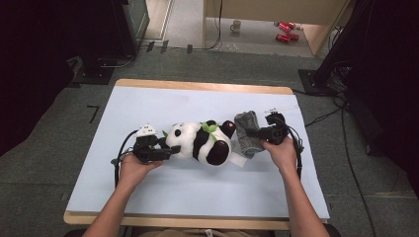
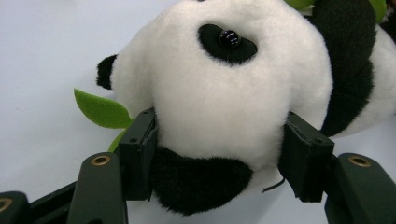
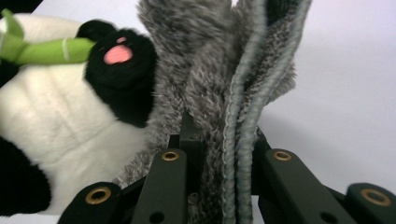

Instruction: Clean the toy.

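Forearms enter from the near desk edge, each hand carrying tongs. Left tongs (image 1: 165,151) clamp the head of the plush panda (image 2: 224,107), one jaw pressed into each side. That panda (image 1: 202,142) lies on its side at the centre of the pale blue desk (image 1: 148,192). Right tongs (image 1: 254,132) are closed narrow on the folded edge of the grey fuzzy cloth (image 3: 219,70), which touches the panda's black paw with its pink pad (image 3: 117,54). A green bamboo piece (image 3: 51,50) lies just beside that paw.
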`<action>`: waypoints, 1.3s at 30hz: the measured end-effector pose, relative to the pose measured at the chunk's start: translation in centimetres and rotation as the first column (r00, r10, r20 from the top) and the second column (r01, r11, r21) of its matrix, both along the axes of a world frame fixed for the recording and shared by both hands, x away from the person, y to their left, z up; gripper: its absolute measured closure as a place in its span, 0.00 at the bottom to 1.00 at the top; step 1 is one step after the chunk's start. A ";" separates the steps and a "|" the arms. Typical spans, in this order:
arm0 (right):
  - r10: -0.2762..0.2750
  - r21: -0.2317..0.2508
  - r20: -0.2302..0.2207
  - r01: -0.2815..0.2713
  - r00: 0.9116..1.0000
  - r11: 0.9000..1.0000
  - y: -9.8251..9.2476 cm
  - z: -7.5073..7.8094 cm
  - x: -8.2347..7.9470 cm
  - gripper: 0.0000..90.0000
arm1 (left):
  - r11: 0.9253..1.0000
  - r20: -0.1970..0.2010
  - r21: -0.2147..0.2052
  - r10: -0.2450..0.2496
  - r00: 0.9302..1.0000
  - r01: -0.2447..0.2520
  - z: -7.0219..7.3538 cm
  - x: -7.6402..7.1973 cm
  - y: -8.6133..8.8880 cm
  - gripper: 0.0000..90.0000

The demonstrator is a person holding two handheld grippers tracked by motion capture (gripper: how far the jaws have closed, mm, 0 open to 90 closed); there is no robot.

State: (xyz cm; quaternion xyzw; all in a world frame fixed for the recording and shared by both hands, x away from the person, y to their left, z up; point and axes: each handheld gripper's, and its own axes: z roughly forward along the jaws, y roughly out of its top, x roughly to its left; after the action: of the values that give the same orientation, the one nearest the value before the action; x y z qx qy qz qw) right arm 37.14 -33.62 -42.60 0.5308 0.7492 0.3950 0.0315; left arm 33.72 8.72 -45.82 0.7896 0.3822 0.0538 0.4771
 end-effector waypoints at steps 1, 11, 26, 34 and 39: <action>-0.015 0.036 0.017 0.014 1.000 0.999 -0.4 0.7 0.0 0.87 | 1.000 0.000 -0.004 0.000 1.000 0.000 0.0 0.0 0.0 0.42; 0.004 0.056 0.070 -0.008 0.998 0.998 0.4 3.4 1.0 0.87 | 1.000 0.019 -0.018 0.001 1.000 0.000 -0.5 -0.4 0.2 0.42; 0.113 0.054 0.104 -0.119 0.988 0.991 5.4 4.4 1.6 0.86 | 1.000 0.031 0.014 -0.002 1.000 0.001 -0.8 -1.1 0.3 0.42; 0.064 0.079 0.070 -0.070 0.995 0.994 4.0 1.5 1.7 0.87 | 1.000 0.008 0.005 -0.001 1.000 0.001 -0.4 -0.5 0.2 0.42; 0.049 0.079 0.065 -0.054 0.997 0.995 3.3 0.9 1.0 0.87 | 1.000 -0.002 -0.007 -0.006 1.000 0.006 -0.4 -0.2 0.3 0.42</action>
State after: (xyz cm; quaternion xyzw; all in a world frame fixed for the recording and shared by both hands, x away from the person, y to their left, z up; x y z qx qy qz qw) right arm 38.19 -30.27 -41.71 0.4996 0.7447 0.4420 0.0233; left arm 33.56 8.99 -46.20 0.7892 0.3804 0.0503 0.4796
